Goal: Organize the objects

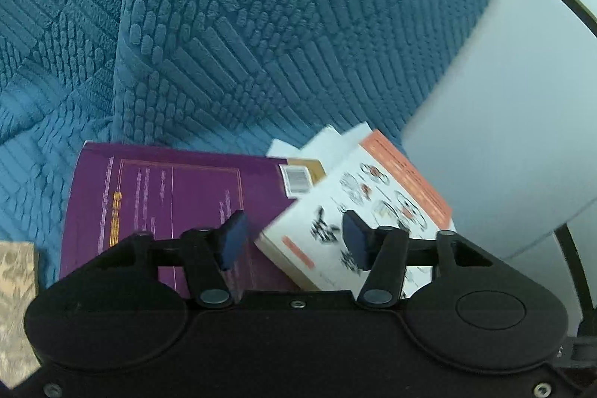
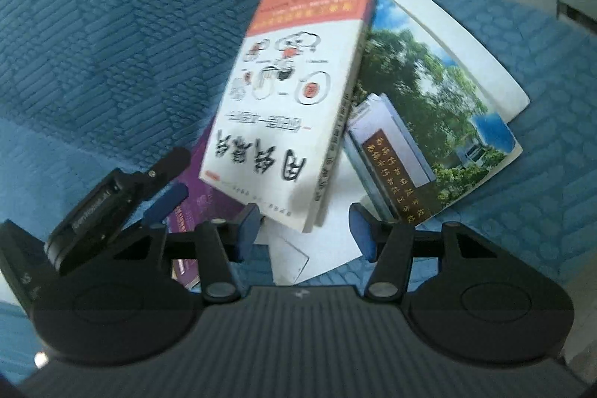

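Hovering over ribbed blue sofa fabric, my left tongs gape wide, empty, above a glossy purple book and a white-and-orange paperback lying askew across it. My right tongs (equally spread, gripping nothing) face the paperback's corner; a tree-photo booklet lies beside it, with soft bare cushion beyond.
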